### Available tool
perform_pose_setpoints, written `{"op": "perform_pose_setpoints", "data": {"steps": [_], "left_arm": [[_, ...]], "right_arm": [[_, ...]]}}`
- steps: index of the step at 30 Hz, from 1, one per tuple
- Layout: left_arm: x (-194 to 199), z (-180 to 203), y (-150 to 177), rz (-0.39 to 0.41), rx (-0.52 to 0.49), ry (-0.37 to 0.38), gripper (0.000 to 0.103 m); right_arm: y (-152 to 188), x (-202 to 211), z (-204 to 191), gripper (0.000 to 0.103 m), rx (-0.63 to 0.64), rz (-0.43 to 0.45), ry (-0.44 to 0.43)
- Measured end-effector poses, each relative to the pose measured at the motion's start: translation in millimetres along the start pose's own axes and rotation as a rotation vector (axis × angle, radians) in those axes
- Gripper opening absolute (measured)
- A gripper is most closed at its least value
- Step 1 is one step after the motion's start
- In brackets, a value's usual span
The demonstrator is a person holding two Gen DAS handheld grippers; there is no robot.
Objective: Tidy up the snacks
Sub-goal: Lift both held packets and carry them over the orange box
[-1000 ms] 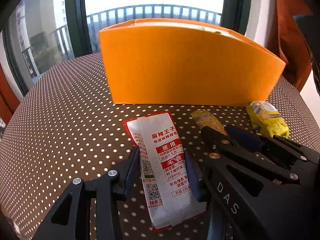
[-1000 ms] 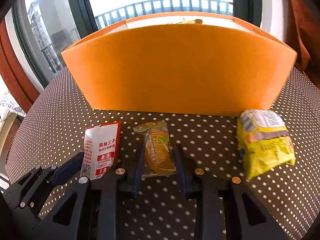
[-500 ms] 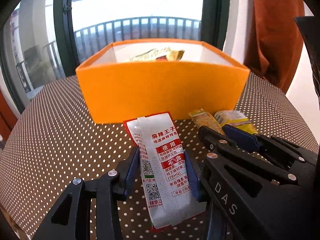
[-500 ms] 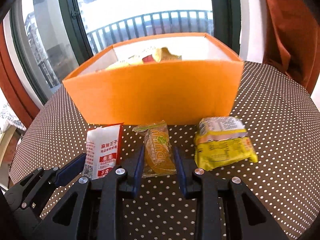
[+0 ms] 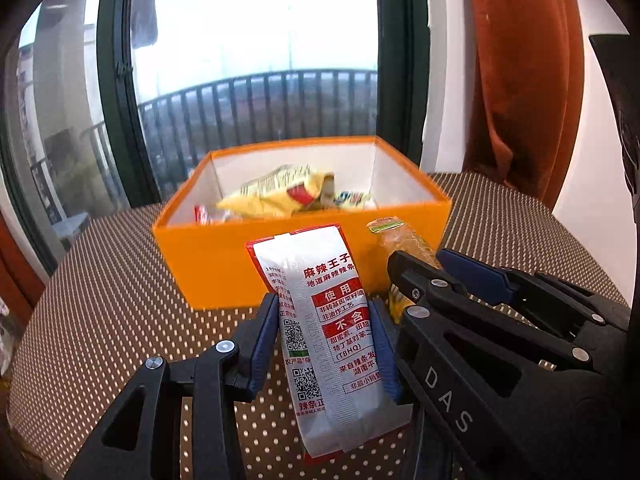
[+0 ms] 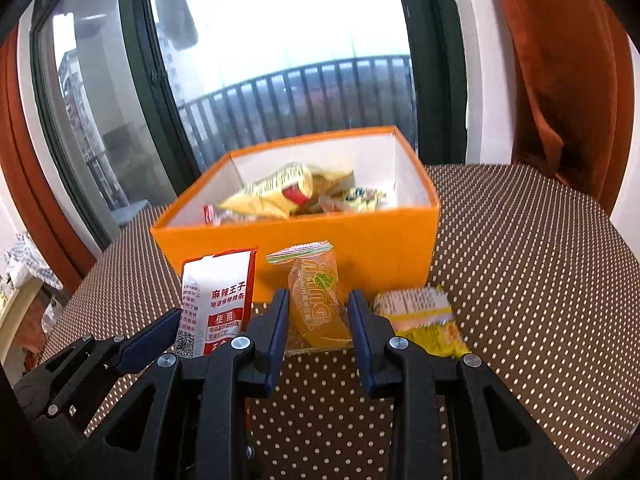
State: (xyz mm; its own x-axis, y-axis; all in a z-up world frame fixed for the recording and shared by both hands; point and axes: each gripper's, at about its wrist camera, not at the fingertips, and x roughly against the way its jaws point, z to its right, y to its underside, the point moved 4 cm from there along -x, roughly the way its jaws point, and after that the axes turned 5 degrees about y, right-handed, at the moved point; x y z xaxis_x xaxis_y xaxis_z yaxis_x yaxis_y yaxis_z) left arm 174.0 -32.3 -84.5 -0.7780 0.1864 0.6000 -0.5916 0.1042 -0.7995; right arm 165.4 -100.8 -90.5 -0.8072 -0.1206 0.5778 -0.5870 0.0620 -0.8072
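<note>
My left gripper (image 5: 326, 316) is shut on a white and red spicy-strip packet (image 5: 328, 332), held upright above the dotted tablecloth. Beside it my right gripper (image 6: 318, 312) is shut on a small clear packet with an orange snack (image 6: 316, 304). Both hang in front of an open orange box (image 6: 360, 240) that holds several yellow and red snack bags (image 6: 288, 194). In the left wrist view the right gripper (image 5: 424, 272) shows at the right with the orange snack (image 5: 404, 240). The white and red packet (image 6: 218, 300) also appears at the left of the right wrist view.
A yellow snack bag (image 6: 424, 320) lies on the brown dotted tablecloth (image 6: 520, 280) just right of my right gripper, near the box's front corner. A dark-framed window with a balcony railing (image 5: 260, 100) stands behind the table, and rust curtains (image 6: 560, 60) hang at the right.
Both grippers have risen with their packets. The view now looks down into the box, which earlier showed only its front wall. The yellow bag stayed on the cloth.
</note>
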Motion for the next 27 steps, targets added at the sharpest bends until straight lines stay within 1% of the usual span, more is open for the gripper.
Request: {"op": "perform_pose_setpoints", "data": {"steps": [3, 8, 14, 17, 20, 24, 26, 27], "left_arm": [[4.7, 1.5, -14.4, 0.032, 0.001, 0.02, 0.045], [13.0, 0.6, -34.5, 0.082, -0.014, 0.02, 0.045], [10.7, -4.9, -58.0, 0.119, -0.023, 0.024, 0.046], [5.0, -9.6, -70.0, 0.146, -0.023, 0.002, 0.046], [-1.5, -15.1, -80.5, 0.156, -0.025, -0.017, 0.046], [-15.7, -25.9, -93.2, 0.143, -0.014, -0.023, 0.046], [-18.7, -30.3, -97.4, 0.145, -0.008, -0.046, 0.046], [-21.3, -33.2, -101.1, 0.158, -0.01, -0.065, 0.046]], "right_arm": [[-14.0, 10.3, 2.0, 0.033, -0.018, 0.045, 0.0], [-35.8, 21.1, 0.3, 0.033, -0.024, 0.106, 0.003], [-61.7, 26.7, -4.8, 0.033, -0.032, 0.161, 0.001], [-73.2, 23.3, -7.1, 0.033, -0.043, 0.18, 0.001], [-84.2, 14.5, -8.4, 0.033, -0.053, 0.187, 0.005], [-97.8, -1.2, -11.2, 0.033, -0.058, 0.184, 0.01], [-100.7, -7.7, -11.9, 0.033, -0.063, 0.188, 0.022], [-102.8, -12.2, -11.3, 0.033, -0.067, 0.186, 0.029]]}}
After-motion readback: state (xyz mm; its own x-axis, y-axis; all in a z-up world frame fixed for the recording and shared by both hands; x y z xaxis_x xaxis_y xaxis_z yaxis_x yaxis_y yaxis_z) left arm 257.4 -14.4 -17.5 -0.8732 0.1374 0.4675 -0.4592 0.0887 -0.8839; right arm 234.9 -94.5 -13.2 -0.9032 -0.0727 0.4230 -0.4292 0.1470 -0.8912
